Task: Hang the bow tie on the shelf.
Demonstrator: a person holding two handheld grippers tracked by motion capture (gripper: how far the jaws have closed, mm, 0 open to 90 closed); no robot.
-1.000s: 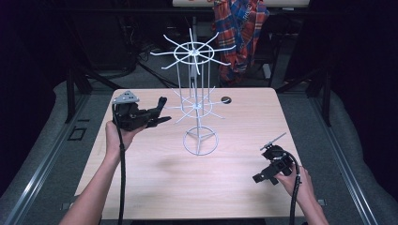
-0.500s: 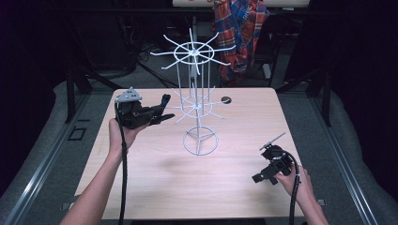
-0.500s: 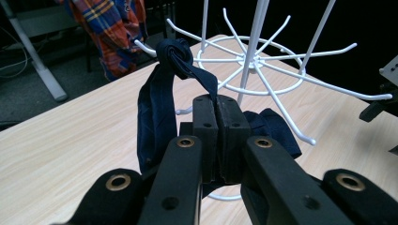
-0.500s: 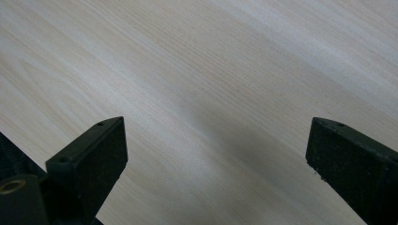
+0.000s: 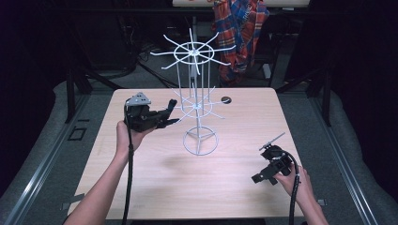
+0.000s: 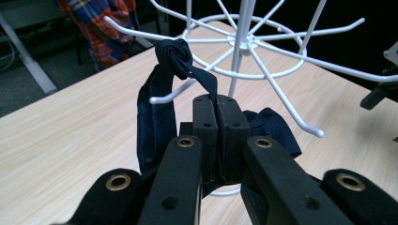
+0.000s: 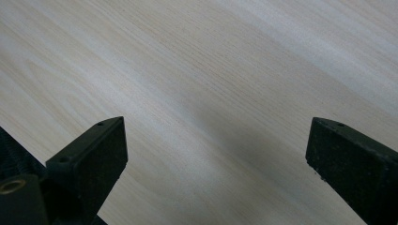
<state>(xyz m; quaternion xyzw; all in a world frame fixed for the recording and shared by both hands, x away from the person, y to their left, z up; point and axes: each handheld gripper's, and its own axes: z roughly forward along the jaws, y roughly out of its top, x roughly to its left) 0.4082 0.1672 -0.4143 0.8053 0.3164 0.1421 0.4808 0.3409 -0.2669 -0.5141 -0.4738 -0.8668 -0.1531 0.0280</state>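
Pinching a dark navy necktie (image 6: 157, 110), left claw (image 6: 217, 110) was clamped tight on a thin strip of the fabric, jaws pressed together with the cloth running up from between them. Just ahead of that claw and slightly above, a knot (image 6: 174, 55) in the tie hung over one arm of the white wire rack (image 6: 244, 44); draped down to the left of the jaws in the left gripper view, with more cloth bunched behind them on the right. Seen from the high view as well: left claw (image 5: 170, 115) held level above the desk (image 5: 155, 187), pointing at the lower ring of the rack (image 5: 196, 105), tips close beside its wire arms. Farther ahead of it, beyond the desk, hung a plaid shirt (image 5: 240, 28).

Held low at the near right corner of the desk, well apart from the rack, was right claw (image 5: 266, 159). Spread wide over bare wood in the right gripper view (image 7: 218, 140), nothing between the jaws.
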